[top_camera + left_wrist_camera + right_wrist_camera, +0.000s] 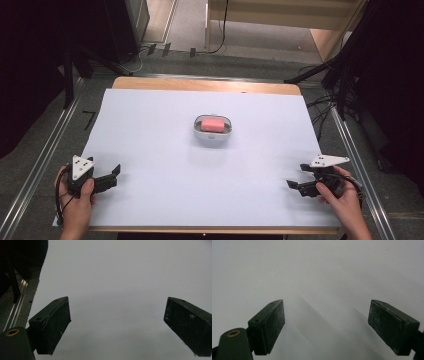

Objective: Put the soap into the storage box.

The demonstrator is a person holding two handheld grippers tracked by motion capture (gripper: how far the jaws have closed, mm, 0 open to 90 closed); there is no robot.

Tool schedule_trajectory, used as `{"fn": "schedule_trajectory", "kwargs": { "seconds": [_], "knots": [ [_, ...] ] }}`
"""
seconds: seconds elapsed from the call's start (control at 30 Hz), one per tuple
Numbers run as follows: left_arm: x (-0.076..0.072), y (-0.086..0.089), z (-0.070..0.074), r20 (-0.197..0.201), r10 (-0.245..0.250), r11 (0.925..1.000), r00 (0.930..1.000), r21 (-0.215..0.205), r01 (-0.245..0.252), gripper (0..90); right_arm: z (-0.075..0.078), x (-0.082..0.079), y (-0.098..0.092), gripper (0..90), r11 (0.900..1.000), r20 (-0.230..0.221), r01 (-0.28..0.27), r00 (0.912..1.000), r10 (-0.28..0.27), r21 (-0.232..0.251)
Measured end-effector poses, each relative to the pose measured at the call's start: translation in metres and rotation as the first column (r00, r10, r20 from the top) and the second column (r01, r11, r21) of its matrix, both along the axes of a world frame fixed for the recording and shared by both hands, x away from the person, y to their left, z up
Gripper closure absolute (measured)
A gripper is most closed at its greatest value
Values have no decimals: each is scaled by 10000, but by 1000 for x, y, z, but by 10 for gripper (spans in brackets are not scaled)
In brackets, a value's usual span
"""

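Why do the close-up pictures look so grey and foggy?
In the left gripper view and the right gripper view the white sheet looks dim grey and soft, with faint shadows behind the black jaws; the high view is brighter, with the pink block in its dish fairly sharp and dark surroundings.

So the small white oval plastic dish (213,134) sits pretty much dead centre on the white sheet-covered wooden tabletop (150,125), with the pink rectangular block (212,123) lying inside it. The left gripper (113,175) is down at the near left corner, the right gripper (296,178) at the near right corner, both well apart from the dish and each facing inward.
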State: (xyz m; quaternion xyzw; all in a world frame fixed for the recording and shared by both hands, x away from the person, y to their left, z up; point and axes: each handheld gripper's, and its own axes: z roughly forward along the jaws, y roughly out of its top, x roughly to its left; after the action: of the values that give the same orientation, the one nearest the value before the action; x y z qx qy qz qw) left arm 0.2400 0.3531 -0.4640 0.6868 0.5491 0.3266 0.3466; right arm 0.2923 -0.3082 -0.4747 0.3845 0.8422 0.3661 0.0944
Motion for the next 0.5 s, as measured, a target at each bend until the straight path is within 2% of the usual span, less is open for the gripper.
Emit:
{"fn": "schedule_trajectory", "kwargs": {
  "seconds": [0.17, 0.5],
  "knots": [
    [0, 0, 0, 1, -9, 10000, 10000, 26, 9, 76, -5, -3, -7, 142, 9997, 48, 240, 9997, -241, 100],
    [0, 0, 0, -1, -45, 10000, 10000, -13, 45, 76, -15, -11, -18, 141, 9953, 477, 791, 9955, -818, 568]
  ]
}}
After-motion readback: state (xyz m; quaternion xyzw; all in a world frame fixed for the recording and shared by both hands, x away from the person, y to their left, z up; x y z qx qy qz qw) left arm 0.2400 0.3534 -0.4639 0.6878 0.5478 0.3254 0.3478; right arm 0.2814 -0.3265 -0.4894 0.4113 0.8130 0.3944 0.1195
